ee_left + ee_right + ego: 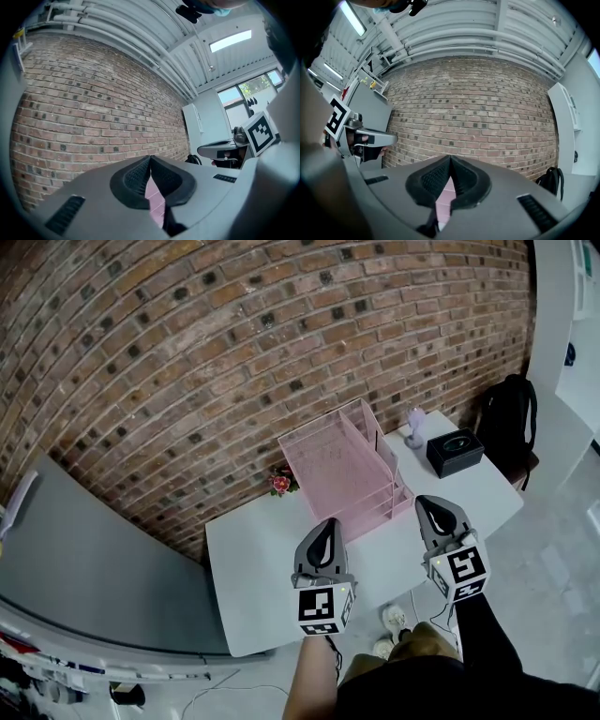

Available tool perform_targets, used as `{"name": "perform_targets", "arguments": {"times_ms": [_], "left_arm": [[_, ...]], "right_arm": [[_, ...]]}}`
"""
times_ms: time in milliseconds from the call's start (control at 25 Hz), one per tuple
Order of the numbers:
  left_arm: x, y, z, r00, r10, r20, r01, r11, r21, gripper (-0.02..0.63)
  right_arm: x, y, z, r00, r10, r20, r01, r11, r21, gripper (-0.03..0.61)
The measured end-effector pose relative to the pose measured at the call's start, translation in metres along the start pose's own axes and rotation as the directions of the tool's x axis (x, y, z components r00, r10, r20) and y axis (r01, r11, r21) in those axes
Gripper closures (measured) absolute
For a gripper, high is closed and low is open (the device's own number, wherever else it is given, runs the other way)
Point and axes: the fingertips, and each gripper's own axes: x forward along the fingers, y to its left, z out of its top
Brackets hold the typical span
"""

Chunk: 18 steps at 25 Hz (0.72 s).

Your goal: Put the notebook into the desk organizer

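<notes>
Brick wall: fills the whole background behind the surface.
Grey panel: far left, low, beside the surface.
Surface: white, with its back edge against the brick wall.
Flower pot: small, with red blooms, at the back edge just left of the desk organizer.
Left hand-held gripper: jaws closed tip to tip with nothing pinched between them. It is held level over the front of the surface and points toward the organizer (pink mesh shows through the slit under its tips).
Desk organizer: pink mesh with stacked trays, standing at the back middle of the surface.
Notebook: whether it lies in the trays is too small to tell, and neither hand-held gripper carries it.
Right hand-held gripper: jaws also closed and empty. It is beside the left 1 but apart from it, near the organizer's front right corner in the head view.
Purple ornament: small and upright, right of the organizer.
Black box: just right of the ornament, on the surface's right end.
Backpack: black, off the surface at the far right.
</notes>
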Motion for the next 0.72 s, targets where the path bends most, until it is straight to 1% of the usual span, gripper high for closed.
{"name": "perform_targets", "arguments": {"times_ms": [360,720], "left_arm": [[0.0,-0.0047,0.0041,1.0,-0.007,0.004,0.007,1.0,0.005,0.598],[-0.0075,0.0004,0.003,1.0,-0.004,-0.004,0.004,1.0,0.016,0.598]], "right_arm": [[0.0002,0.0015,0.0074,1.0,0.015,0.005,-0.015,1.0,-0.012,0.558],[0.0029,0.0057,0.0063,1.0,0.019,0.004,-0.019,1.0,0.013,0.558]]}}
